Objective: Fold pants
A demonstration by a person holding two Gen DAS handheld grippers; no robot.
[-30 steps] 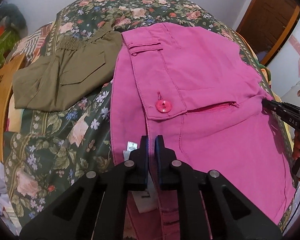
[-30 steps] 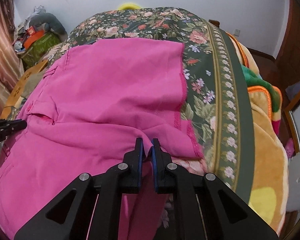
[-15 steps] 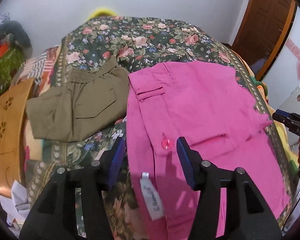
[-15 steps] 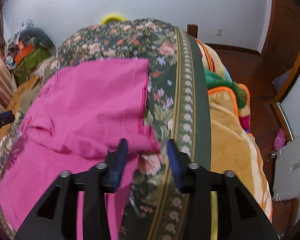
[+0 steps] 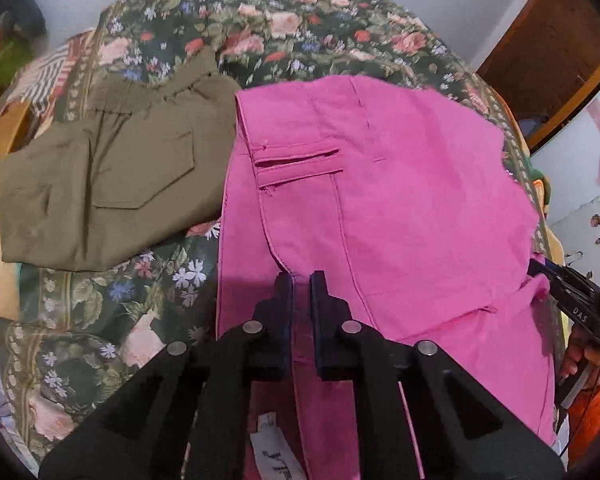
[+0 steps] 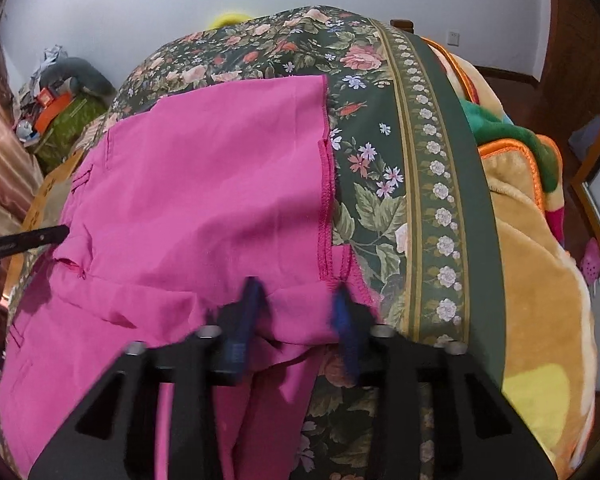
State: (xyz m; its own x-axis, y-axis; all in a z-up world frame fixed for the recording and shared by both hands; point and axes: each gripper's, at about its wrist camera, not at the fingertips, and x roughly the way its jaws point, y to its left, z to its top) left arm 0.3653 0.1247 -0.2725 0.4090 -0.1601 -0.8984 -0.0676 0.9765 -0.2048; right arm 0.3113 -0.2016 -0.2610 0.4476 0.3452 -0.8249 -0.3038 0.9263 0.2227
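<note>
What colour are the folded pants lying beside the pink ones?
Olive green pants; clearest in the left wrist view.

Both cams ride the grippers, looking fwd along the fingers and steeply down onto the bed, close in. Left wrist cam sits over the waistband side of the pink pants (image 5: pixel 400 208), facing the far wall; right wrist cam over the hem side. Shared: pants, floral bedspread (image 6: pixel 380 184) — each view catches the other gripper at its edge
</note>
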